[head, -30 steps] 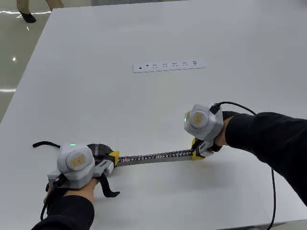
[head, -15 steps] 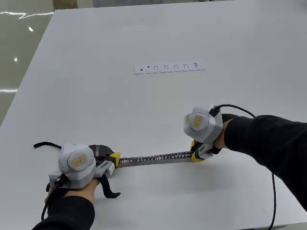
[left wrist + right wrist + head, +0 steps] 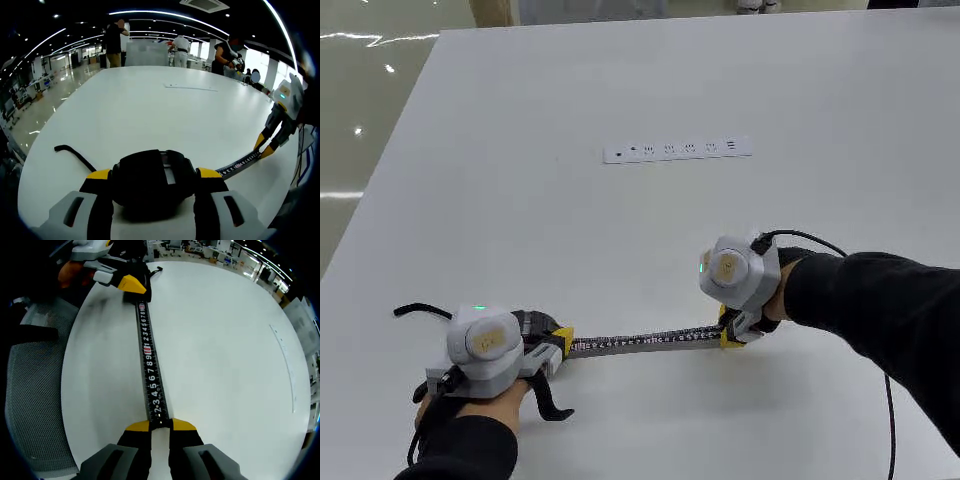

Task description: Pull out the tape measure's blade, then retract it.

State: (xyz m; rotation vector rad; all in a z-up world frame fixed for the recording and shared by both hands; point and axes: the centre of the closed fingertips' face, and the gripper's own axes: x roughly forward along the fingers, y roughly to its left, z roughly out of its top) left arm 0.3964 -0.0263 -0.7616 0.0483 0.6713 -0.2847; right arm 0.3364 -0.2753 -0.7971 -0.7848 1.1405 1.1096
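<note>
Clamped the tape measure (image 3: 152, 186) in the left tongs (image 3: 153, 173), pinched the tip of the blade (image 3: 148, 355) in the right tongs (image 3: 160, 426). Judged pull-out partly done, retracting not begun.

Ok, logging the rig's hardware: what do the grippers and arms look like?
The left gripper and right gripper are rounded grey-white housings, each with a tan disc, a green light and yellow-tipped jaws. A black cable runs from each. Both sleeves are black.
</note>
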